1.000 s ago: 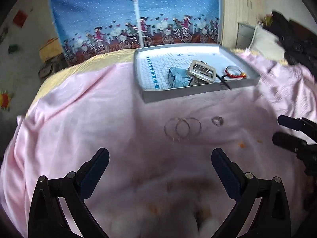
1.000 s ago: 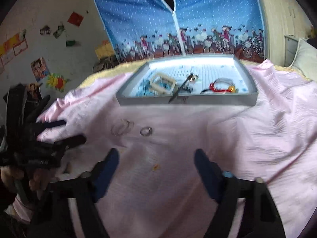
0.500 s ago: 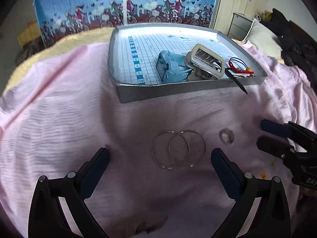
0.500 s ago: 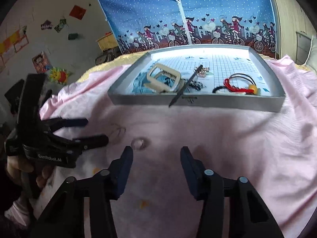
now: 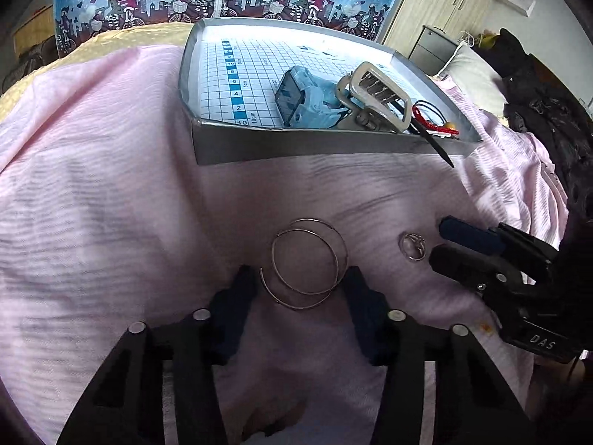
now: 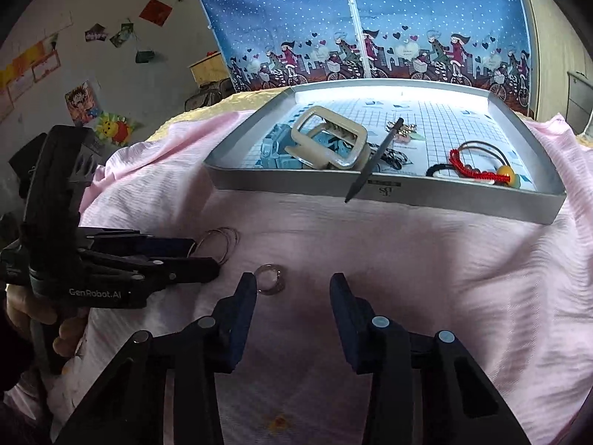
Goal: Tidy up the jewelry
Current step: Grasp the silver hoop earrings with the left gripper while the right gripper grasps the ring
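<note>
Lying flat (overlapped), hoop earrings (image 5: 305, 261) sit between left hand-held gripper (image 5: 301, 278) fingers.

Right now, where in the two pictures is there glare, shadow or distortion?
Left wrist view: glare whitens the far floor of the tray; the hoop earrings lie in shadow; fisheye bends the edges. Right wrist view: the same glare on the tray's back wall; the small ring is sharp.

two hoops (image 5: 305, 261) between the left hand-held gripper (image 5: 302, 287) tips, one ring (image 5: 412, 246) right of it, one tray (image 5: 318, 144) ahead.
</note>
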